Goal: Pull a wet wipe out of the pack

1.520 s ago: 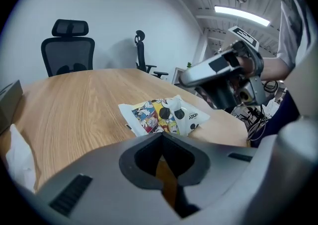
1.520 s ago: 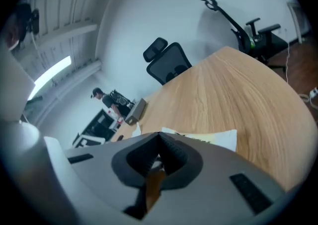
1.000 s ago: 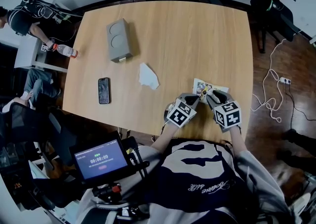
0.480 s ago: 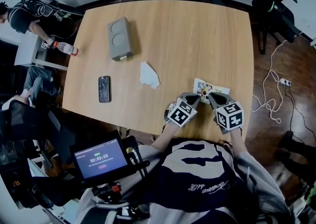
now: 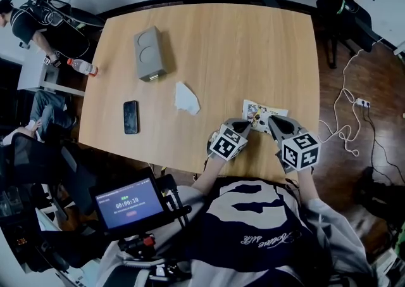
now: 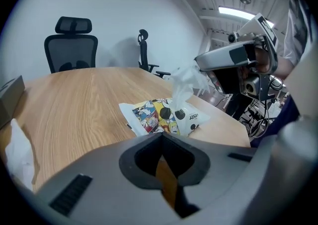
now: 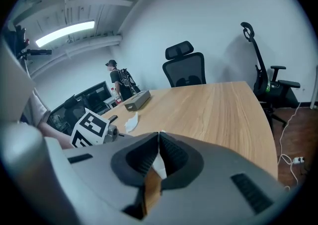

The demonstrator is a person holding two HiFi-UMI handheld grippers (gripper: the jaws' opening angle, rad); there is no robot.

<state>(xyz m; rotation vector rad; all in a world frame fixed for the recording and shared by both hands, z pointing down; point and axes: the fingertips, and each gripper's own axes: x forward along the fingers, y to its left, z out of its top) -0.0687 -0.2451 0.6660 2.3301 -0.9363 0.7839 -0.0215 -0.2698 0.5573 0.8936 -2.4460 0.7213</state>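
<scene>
We are reading the right gripper [image 7: 159, 137] as closed on the wet wipe [image 6: 185, 82]. Its jaws have just been closing, and a white fold is showing pinched between the pads. From the left gripper view we are seeing the wipe standing up out of the pack [image 6: 161, 114] as a twisted white column. Its top is running into the right claw, which is hanging above the pack and to its right.

The pack is lying flat on the table [image 5: 253, 45] near the near right edge. Its long axis is running roughly left to right in the head view. The lower end of the wipe is sitting in the opening on top, so we are judging it not yet free.

The left gripper [image 6: 160, 137] is resting with its jaws together and nothing showing between them. Its tips are sitting just on the near side of the pack's left end. We cannot tell whether they are touching it.

The relation we are watching is that the pack is lying below and slightly left of the right claw. Any further pull is therefore going up and away along the wipe. The left hand is the nearer one for pinning the pack, which may lift. A loose wipe [image 5: 188, 98] is lying well apart to the left.
</scene>
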